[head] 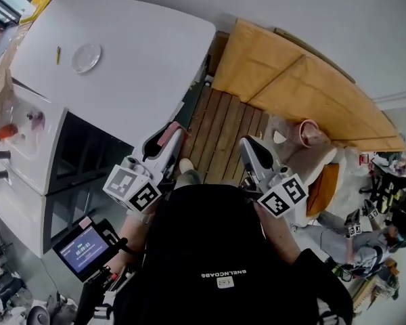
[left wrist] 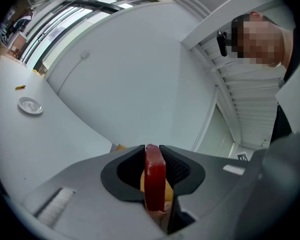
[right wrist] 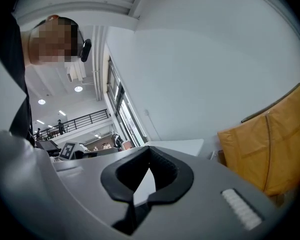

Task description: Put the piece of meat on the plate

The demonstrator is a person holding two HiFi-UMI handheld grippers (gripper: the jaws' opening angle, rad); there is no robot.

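Note:
In the left gripper view, a dark red slab of meat (left wrist: pixel 155 176) stands on edge between the jaws of my left gripper (left wrist: pixel 152 148), which is shut on it. The head view shows the same gripper (head: pixel 174 133) level over the near right edge of the white table (head: pixel 142 59), the meat (head: pixel 170 133) pinkish at its tip. A small round plate (head: pixel 86 57) lies far back on the table's left; the left gripper view has this plate (left wrist: pixel 30 105) well ahead to the left. My right gripper (head: pixel 248 144) (right wrist: pixel 149 149) is shut and holds nothing, hanging over wooden slats.
A short yellow stick (head: pixel 57 54) (left wrist: pixel 20 87) lies next to the plate. Wooden slats (head: pixel 220 131) and brown boards (head: pixel 291 80) fill the floor right of the table. A white cabinet (head: pixel 27 154) stands at the left. A small screen (head: pixel 84 249) is near my left arm. A person sits at the right (head: pixel 365 239).

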